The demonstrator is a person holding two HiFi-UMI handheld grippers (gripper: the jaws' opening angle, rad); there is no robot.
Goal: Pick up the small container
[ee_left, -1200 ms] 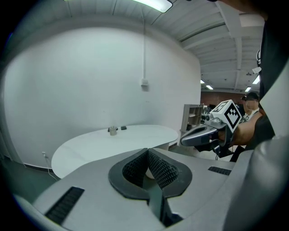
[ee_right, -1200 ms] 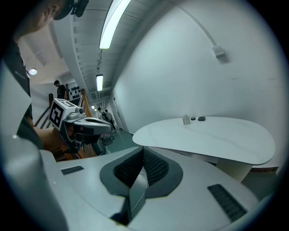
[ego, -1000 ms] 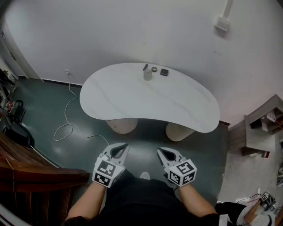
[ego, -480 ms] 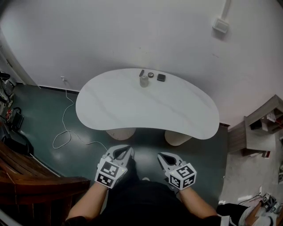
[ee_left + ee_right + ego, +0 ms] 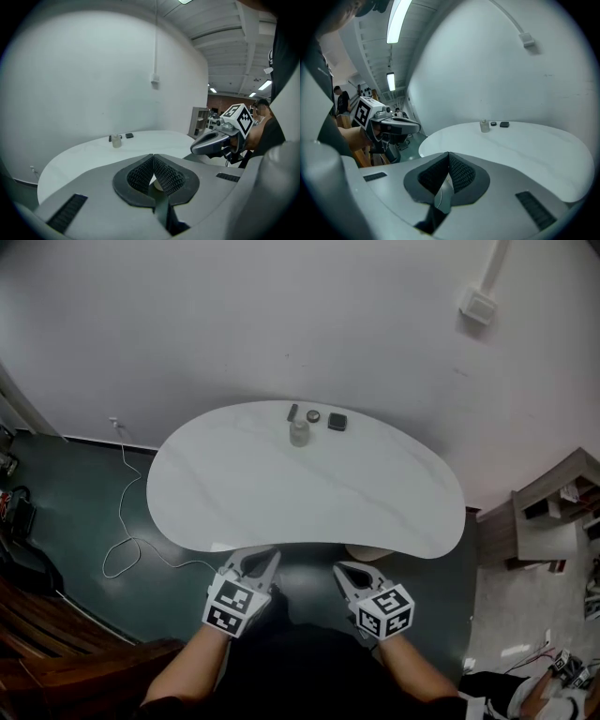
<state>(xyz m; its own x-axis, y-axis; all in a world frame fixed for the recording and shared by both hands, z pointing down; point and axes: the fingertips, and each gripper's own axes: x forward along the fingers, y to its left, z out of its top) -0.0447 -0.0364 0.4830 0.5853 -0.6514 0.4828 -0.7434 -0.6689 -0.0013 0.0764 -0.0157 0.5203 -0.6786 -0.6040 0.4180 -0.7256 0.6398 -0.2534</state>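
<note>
The small container (image 5: pixel 299 433), a clear little jar with a pale lid, stands near the far edge of the white kidney-shaped table (image 5: pixel 234 493). It also shows far off in the left gripper view (image 5: pixel 116 140) and the right gripper view (image 5: pixel 484 125). My left gripper (image 5: pixel 263 562) and right gripper (image 5: pixel 346 572) hang side by side just short of the table's near edge, far from the jar. Both point toward the table. The left gripper's (image 5: pixel 153 156) pads meet with nothing between them. The right gripper's (image 5: pixel 448 153) pads likewise touch and hold nothing.
Beside the jar lie three small black things: a narrow one (image 5: pixel 292 412), a round one (image 5: pixel 313 416) and a square one (image 5: pixel 337 422). A white cable (image 5: pixel 122 521) runs over the dark floor at left. Dark wooden furniture (image 5: pixel 56 652) stands lower left, a shelf unit (image 5: pixel 553 512) at right.
The table has drawn nearer in the head view. Both grippers have come forward together, from well short of the table to its near edge. Their jaws have stayed shut.
</note>
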